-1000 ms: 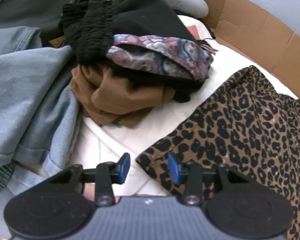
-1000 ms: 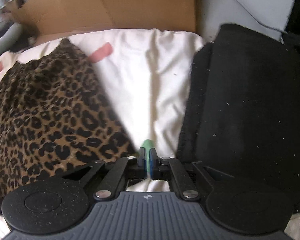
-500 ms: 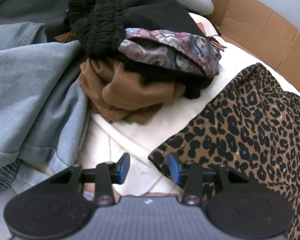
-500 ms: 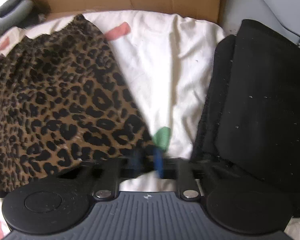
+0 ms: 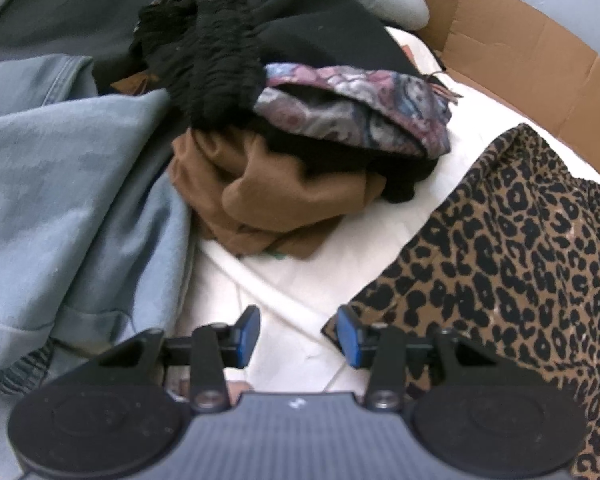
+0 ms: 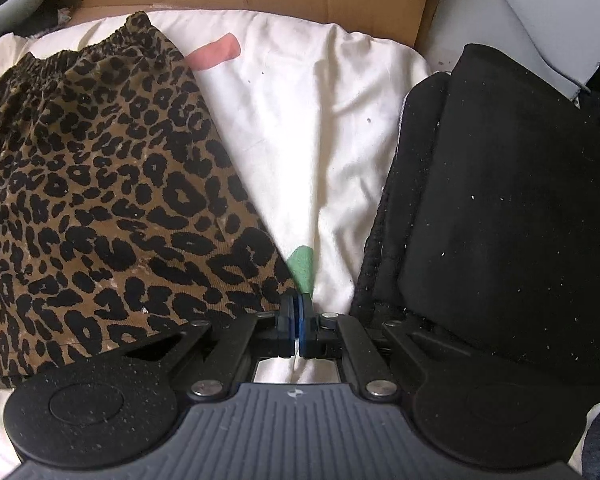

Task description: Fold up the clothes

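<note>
Right gripper: pressed together at the near right corner of the leopard-print skirt; whether cloth is pinched cannot be told.
Left gripper: spread, the skirt's near left corner just beside its right finger.
Skirt: spread flat on the white sheet, waistband far.

Both wrist views look steeply down, close over the bed; left faces the clothes pile; both share the leopard skirt.
</note>
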{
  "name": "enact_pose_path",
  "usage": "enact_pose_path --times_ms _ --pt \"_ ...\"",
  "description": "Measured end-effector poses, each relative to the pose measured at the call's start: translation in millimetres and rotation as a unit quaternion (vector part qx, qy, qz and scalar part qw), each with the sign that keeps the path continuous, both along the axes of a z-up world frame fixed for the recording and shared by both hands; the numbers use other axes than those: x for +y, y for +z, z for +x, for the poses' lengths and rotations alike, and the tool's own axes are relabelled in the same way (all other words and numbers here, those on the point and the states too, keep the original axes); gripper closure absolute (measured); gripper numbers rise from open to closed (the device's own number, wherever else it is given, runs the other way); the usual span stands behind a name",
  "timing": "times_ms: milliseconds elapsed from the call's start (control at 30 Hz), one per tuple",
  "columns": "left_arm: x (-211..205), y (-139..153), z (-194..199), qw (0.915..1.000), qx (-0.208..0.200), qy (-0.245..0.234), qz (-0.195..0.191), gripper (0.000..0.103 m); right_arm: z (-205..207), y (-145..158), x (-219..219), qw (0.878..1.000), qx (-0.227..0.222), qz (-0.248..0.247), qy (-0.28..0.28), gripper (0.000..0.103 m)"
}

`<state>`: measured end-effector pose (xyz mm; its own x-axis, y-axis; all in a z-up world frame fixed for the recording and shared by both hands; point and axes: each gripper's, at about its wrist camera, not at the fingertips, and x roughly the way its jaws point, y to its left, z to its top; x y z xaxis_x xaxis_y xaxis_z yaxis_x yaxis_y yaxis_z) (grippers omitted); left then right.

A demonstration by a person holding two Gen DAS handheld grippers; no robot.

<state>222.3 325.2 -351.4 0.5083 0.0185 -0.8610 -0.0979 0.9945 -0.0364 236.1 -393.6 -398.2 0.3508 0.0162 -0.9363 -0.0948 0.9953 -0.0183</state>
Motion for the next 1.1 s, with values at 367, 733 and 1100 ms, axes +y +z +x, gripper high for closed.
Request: enact_pose_path --times_ms 367,733,1100 --pt "4 -7 -5 0.9996 -0.006 -0.019 -0.019 0.059 0 -5 4 1.000 0.003 -0.005 -0.010 0.103" --pt "3 -24 4 0.9979 -0.001 -0.015 -0.063 0.070 2 -6 3 1.000 0.008 -0.002 -0.017 0.103" --pt "5 -15 -5 0.9957 0.007 -0.032 -0.086 0.097 1 16 -2 0.999 -0.017 -0.002 -0.035 0.093"
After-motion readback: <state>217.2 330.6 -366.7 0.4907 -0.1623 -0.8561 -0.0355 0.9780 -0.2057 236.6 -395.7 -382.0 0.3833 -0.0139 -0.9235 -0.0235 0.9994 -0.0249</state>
